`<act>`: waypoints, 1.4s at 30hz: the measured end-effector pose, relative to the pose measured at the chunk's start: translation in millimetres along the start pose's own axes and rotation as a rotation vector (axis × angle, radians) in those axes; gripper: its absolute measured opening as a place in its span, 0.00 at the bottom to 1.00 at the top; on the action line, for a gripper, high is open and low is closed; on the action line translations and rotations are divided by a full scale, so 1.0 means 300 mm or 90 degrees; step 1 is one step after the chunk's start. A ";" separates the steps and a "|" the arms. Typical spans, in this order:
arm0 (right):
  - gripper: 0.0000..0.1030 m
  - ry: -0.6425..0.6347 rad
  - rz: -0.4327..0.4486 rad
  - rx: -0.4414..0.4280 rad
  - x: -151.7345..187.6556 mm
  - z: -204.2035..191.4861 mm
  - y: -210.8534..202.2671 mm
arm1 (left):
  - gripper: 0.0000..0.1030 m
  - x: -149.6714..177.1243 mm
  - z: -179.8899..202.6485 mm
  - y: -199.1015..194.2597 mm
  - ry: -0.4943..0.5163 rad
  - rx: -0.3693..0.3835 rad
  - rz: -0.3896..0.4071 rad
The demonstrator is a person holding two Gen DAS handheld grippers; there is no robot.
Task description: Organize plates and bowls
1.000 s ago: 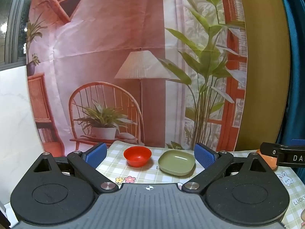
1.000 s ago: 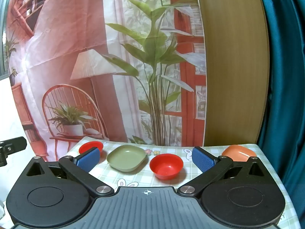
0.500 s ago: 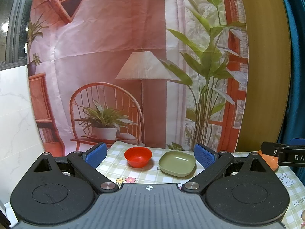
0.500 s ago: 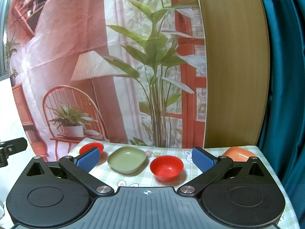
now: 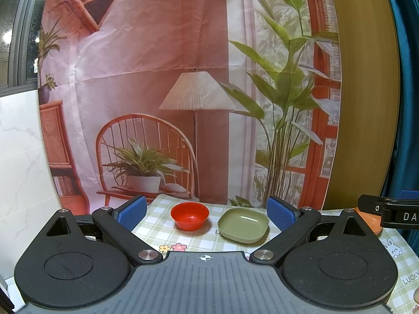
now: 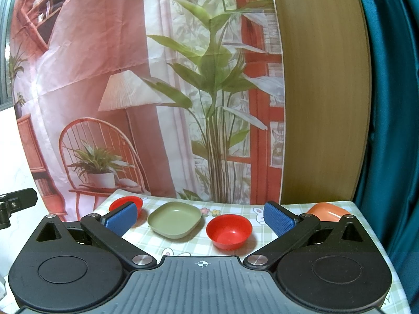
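Both wrist views, looking forward over a surface (image 6: 262, 238) spread with a green-checked cloth.

Left claw (image 5: 207, 209): fingers spread wide, nothing between the blue pads (image 5: 131, 210). It hangs above the near edge, facing a red bowl (image 5: 189, 216) and, just to its right and apart from it, a green plate (image 5: 243, 225). The far red bowl is the same one seen at the left edge of the right view (image 6: 125, 204), half hidden behind a pad.

Right claw (image 6: 200, 218): likewise spread wide and empty. Ahead of it lie the green plate (image 6: 175, 218) and a second red bowl (image 6: 229, 231), side by side with a gap between. An orange dish (image 6: 326, 210) sits at the far right, partly behind the claw's finger; whether it is a bowl or a plate cannot be told.

Progress: judged from the layout, nothing is done. All four pieces stand singly in a loose row, none nested or stacked, and neither claw touches any. What remains is presumably to nest the two red bowls and gather the other pieces.

Writing: "DA" in white on the black part at the right edge of the left view (image 5: 392, 216), the rest cut off; "LUCKY" on the cloth (image 5: 411, 278), partly cropped, beside printed rabbits and flowers.
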State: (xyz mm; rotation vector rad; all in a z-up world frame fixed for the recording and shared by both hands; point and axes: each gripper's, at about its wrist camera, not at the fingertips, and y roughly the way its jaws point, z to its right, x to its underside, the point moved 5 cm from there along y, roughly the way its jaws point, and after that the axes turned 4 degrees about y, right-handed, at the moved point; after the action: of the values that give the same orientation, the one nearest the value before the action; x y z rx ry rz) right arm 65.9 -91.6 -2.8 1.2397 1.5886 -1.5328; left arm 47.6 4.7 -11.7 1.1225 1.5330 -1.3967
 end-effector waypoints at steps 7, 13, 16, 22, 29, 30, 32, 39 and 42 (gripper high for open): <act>1.00 0.001 0.000 0.000 -0.003 0.006 0.004 | 0.96 0.001 -0.001 0.000 -0.001 0.000 0.000; 1.00 0.000 0.001 0.000 -0.002 0.005 0.002 | 0.96 -0.002 0.001 -0.004 0.001 -0.001 0.001; 1.00 0.001 0.001 0.000 -0.002 0.005 0.001 | 0.96 -0.003 0.003 -0.007 0.000 -0.002 0.002; 1.00 0.000 0.001 0.000 -0.001 0.005 0.002 | 0.96 -0.003 0.003 -0.007 0.000 -0.001 0.001; 1.00 0.000 0.002 0.000 0.003 0.007 0.004 | 0.96 -0.003 0.003 -0.008 0.000 -0.002 0.002; 1.00 0.001 0.002 0.000 0.004 0.008 0.004 | 0.96 -0.002 0.002 -0.006 0.000 -0.002 0.002; 1.00 0.001 0.002 0.000 0.006 0.008 0.004 | 0.96 -0.002 0.001 -0.006 0.000 -0.001 0.001; 1.00 0.002 0.001 0.000 -0.002 0.005 0.003 | 0.96 -0.002 0.001 -0.006 -0.001 -0.003 0.003; 1.00 0.003 0.000 0.001 -0.006 0.004 0.004 | 0.96 0.004 0.003 -0.008 0.000 -0.003 0.006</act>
State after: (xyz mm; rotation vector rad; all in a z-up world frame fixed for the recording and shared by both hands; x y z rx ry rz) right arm 67.6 -93.3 -1.8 1.2446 1.5899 -1.5322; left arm 45.0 4.1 -12.3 1.1250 1.5290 -1.3866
